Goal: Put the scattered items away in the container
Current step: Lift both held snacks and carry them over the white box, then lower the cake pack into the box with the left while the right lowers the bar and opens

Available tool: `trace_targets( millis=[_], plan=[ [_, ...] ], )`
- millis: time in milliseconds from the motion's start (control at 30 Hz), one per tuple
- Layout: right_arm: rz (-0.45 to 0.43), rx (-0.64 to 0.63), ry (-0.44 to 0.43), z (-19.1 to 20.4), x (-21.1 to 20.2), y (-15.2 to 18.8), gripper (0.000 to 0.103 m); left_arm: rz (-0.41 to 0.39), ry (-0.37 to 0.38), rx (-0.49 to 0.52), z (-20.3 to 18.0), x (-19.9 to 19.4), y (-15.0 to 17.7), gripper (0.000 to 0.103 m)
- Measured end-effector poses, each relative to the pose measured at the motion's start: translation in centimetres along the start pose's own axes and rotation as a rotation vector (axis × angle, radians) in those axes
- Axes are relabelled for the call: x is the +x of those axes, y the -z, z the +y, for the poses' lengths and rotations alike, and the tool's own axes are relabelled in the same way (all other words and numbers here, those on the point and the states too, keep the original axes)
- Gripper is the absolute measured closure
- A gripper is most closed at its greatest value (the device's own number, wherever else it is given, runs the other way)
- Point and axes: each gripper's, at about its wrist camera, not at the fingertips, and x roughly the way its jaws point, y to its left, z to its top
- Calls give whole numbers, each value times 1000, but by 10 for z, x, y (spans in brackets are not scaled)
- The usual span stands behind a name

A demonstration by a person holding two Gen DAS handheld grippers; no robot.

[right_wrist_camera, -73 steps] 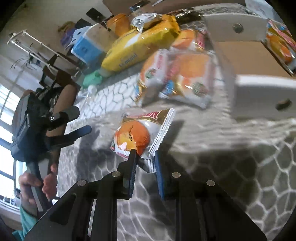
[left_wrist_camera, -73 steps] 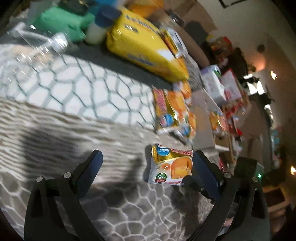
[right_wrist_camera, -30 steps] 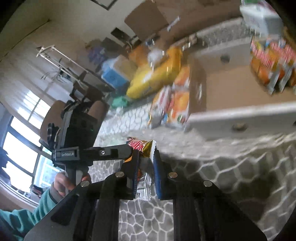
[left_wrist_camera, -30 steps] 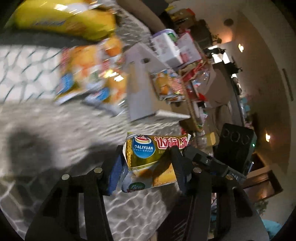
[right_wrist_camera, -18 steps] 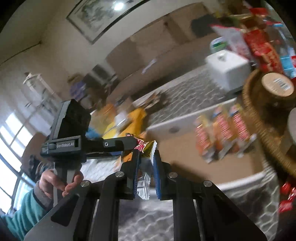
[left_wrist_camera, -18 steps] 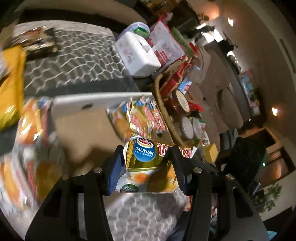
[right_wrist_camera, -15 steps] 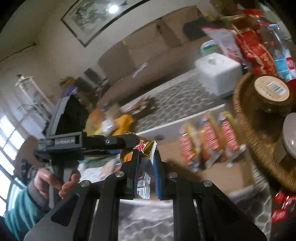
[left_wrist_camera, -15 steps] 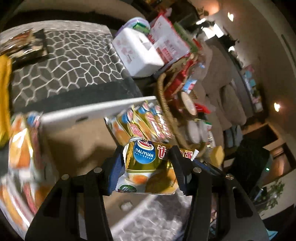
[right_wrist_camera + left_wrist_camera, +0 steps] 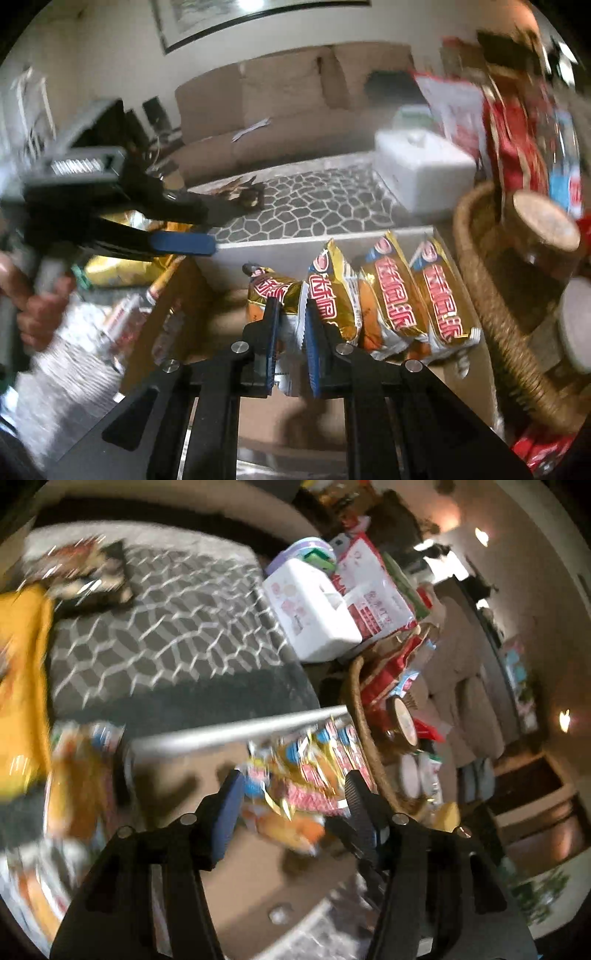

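Your right gripper [image 9: 290, 334] pinches a gold snack packet [image 9: 273, 295] over the cardboard box [image 9: 229, 328], left of three packets [image 9: 384, 295] already inside, while your left gripper [image 9: 291, 805] (blurred) is opening, a dropped packet [image 9: 291, 825] loose between its fingers.

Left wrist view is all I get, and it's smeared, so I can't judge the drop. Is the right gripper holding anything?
Observer: Yes. The right gripper is shut on the white sealed edge of a gold snack packet, over the cardboard box.
Operator: Anything in the box already?
Observer: Three matching packets stand side by side against its far wall, right of the held one.
Operator: And my left gripper?
Observer: The left gripper has its jaws opening, with your blurred packet loose between them. Seen side-on, it hangs near the box's left end.
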Motion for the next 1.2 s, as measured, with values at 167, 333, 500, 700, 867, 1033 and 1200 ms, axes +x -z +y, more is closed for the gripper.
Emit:
trace_targets(
  millis=[167, 333, 500, 700, 867, 1033, 1200],
  plan=[
    [-2, -107, 75, 17, -4, 13, 90, -10, 3, -115, 15, -40, 23, 35],
    [29, -91, 54, 18, 1, 15, 90, 67, -3, -181, 17, -13, 52, 35],
    [68, -5, 5, 10, 1, 19, 90, 53, 39, -306, 23, 22, 52, 33],
    [105, 68, -25, 4, 8, 20, 90, 20, 39, -351, 16, 31, 28, 23],
    [138, 131, -46, -1, 14, 22, 90, 17, 11, -349, 3, 37, 27, 24],
    [138, 185, -59, -5, 11, 21, 91, 31, -43, -283, -14, 48, 30, 24],
    [136, 222, -70, -9, 12, 19, 91, 46, -24, -344, -5, 72, 25, 24]
  ],
)
